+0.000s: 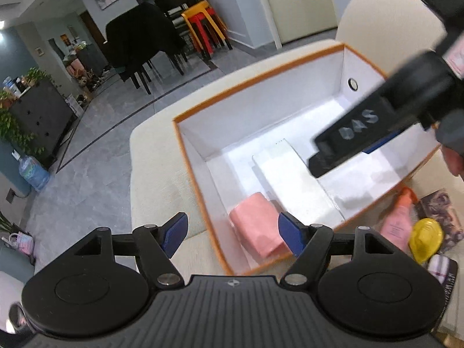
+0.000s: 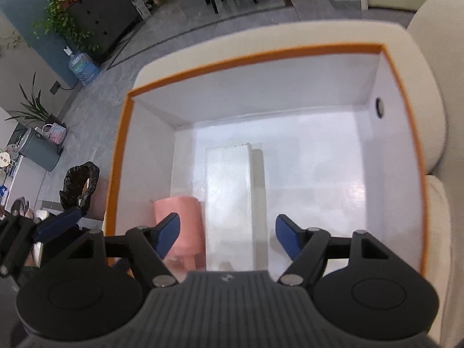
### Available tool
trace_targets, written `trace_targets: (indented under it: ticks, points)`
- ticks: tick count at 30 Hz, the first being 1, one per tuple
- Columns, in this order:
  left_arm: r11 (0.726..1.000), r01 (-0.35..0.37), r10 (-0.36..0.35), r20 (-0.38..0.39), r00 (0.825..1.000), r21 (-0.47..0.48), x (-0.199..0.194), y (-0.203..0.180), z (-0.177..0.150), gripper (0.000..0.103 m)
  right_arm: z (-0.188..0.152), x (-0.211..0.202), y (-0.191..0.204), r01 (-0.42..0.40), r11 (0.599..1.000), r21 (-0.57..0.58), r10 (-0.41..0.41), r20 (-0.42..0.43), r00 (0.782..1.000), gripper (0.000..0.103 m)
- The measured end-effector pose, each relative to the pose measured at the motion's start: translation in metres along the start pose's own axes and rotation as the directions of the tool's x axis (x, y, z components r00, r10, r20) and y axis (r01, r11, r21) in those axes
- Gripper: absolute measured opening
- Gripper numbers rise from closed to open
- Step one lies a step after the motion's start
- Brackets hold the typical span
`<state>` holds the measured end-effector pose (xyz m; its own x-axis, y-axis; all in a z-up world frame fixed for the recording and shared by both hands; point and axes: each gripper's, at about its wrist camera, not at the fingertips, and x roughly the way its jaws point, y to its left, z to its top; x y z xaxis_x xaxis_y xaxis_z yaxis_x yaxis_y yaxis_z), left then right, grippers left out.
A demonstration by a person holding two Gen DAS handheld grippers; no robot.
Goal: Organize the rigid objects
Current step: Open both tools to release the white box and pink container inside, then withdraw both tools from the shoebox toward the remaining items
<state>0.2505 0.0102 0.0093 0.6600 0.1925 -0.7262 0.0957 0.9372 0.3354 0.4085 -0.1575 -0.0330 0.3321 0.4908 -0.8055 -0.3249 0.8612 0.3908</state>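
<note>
A white storage box with an orange rim (image 1: 190, 156) (image 2: 120, 145) stands on a cream sofa. Inside lie a long white box (image 1: 293, 185) (image 2: 227, 200) and a pink box (image 1: 258, 229) (image 2: 179, 217) beside it on the left. My left gripper (image 1: 232, 236) hangs open above the box's near left corner, nothing between its blue pads. My right gripper (image 2: 226, 236) is open too, above the near end of the long white box, touching nothing. The right gripper's black body (image 1: 377, 121) crosses the left wrist view over the box.
Outside the box on the sofa, near its right side, lie a pink bottle (image 1: 397, 217), a yellow object (image 1: 426, 239), a patterned card (image 1: 443, 211) and a dark package (image 1: 443, 272). The sofa arm (image 2: 426, 66) rises at the right. Grey floor, chairs and a cabinet lie beyond.
</note>
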Motion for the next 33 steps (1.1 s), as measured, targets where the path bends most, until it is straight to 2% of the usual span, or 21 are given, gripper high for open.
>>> trace_targets:
  ticks: [3, 5, 10, 16, 20, 22, 27, 33]
  points:
    - [0.999, 0.0, 0.0, 0.018, 1.0, -0.037, -0.01, 0.009, -0.011, 0.084, -0.017, -0.021, 0.004, 0.007, 1.0, -0.03, -0.006, 0.042, 0.999, 0.073]
    - [0.997, 0.018, -0.015, 0.037, 0.999, -0.076, -0.017, 0.016, -0.019, 0.084, -0.03, -0.033, 0.007, 0.02, 0.998, -0.054, -0.016, 0.073, 0.997, 0.078]
    - [0.986, 0.069, -0.059, 0.068, 0.996, -0.153, -0.031, 0.025, -0.048, 0.084, -0.075, -0.059, 0.006, 0.073, 0.993, -0.094, -0.06, 0.138, 0.989, 0.078]
    - [0.971, 0.122, -0.106, 0.087, 0.991, -0.204, -0.044, 0.016, -0.079, 0.084, -0.131, -0.068, -0.007, 0.109, 0.991, -0.079, -0.095, 0.158, 0.983, 0.078]
    - [0.964, 0.148, -0.131, 0.087, 0.988, -0.223, -0.051, 0.005, -0.1, 0.084, -0.165, -0.071, -0.015, 0.168, 0.983, -0.077, -0.153, 0.168, 0.974, 0.081]
    - [0.96, 0.165, -0.147, 0.093, 0.985, -0.225, -0.055, 0.003, -0.108, 0.084, -0.179, -0.072, -0.02, 0.202, 0.978, -0.058, -0.19, 0.168, 0.967, 0.087]
    - [0.961, 0.189, -0.171, 0.103, 0.98, -0.203, -0.056, -0.009, -0.123, 0.084, -0.209, -0.073, -0.033, 0.215, 0.976, -0.024, -0.209, 0.148, 0.967, 0.087]
    - [0.972, 0.198, -0.187, 0.096, 0.978, -0.128, -0.047, -0.017, -0.143, 0.084, -0.226, -0.086, -0.045, 0.226, 0.974, -0.029, -0.216, 0.193, 0.957, 0.087]
